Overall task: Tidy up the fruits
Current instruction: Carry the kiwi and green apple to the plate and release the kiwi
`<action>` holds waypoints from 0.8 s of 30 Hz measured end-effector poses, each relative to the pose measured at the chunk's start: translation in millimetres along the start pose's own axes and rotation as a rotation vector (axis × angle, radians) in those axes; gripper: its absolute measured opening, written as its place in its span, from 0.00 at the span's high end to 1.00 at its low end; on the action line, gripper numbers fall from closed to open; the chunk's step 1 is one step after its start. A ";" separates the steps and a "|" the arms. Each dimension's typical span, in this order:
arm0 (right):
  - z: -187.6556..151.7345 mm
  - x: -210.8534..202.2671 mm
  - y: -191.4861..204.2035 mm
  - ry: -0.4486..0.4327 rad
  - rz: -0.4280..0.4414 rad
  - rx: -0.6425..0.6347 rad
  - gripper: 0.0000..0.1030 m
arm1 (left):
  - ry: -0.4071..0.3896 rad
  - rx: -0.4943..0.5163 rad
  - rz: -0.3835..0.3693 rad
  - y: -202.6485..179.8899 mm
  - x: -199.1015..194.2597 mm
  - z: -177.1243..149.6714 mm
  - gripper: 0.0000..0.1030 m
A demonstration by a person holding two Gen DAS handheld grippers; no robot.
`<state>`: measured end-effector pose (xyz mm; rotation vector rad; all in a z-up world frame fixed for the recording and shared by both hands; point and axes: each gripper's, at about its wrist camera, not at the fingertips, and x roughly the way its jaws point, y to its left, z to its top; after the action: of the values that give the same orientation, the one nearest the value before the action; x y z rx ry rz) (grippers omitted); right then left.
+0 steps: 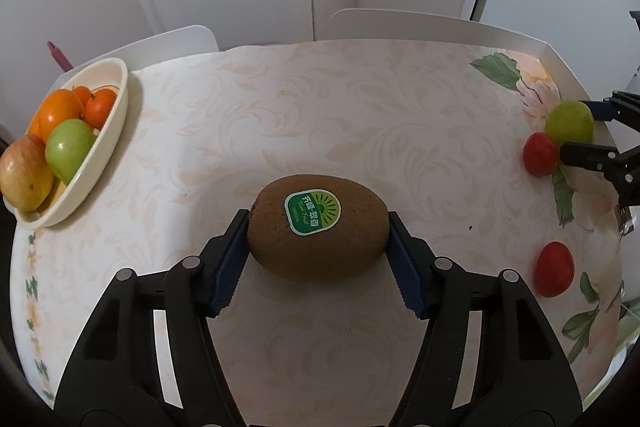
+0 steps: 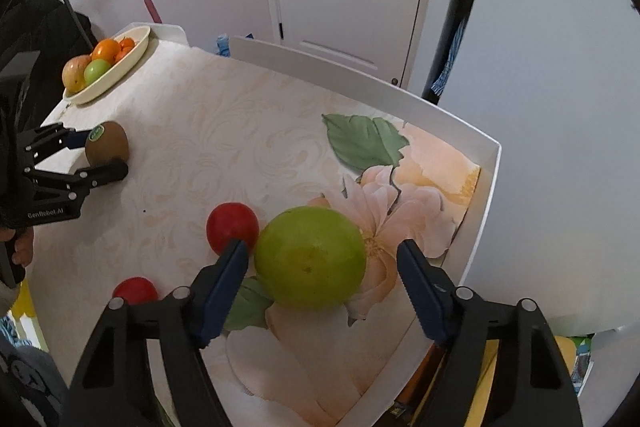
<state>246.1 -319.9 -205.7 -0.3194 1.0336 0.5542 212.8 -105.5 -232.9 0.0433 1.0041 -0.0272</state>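
Observation:
A brown kiwi [image 1: 318,227] with a green sticker sits between the pads of my left gripper [image 1: 319,225], which touch both its ends; it also shows in the right wrist view [image 2: 107,143]. My right gripper [image 2: 322,257] is open around a green apple [image 2: 310,257] on the table; the left pad touches it and the right pad stands apart. The apple also shows in the left wrist view [image 1: 570,123]. A red fruit [image 2: 232,225] lies against the apple's left side. Another red fruit [image 2: 135,291] lies nearer me.
A cream bowl [image 1: 116,119] at the table's far left corner holds oranges, a green apple and a red-yellow apple. White chairs [image 1: 420,23] stand behind the table. The table's right edge [image 2: 486,203] is close to the green apple.

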 end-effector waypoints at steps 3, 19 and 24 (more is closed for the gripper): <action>-0.3 2.6 0.7 0.007 0.005 -0.005 0.34 | 0.001 -0.008 0.000 0.3 -0.8 0.1 0.33; 0.5 3.1 6.5 0.016 0.013 0.013 0.50 | -0.035 -0.030 -0.013 7.5 -26.7 0.7 0.33; -0.4 -7.6 10.7 0.012 -0.001 0.024 0.50 | -0.058 -0.047 -0.020 14.6 -43.5 1.5 0.33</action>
<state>236.7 -313.5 -199.2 -0.3022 1.0506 0.5396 191.4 -90.8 -195.0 -0.0107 0.9472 -0.0225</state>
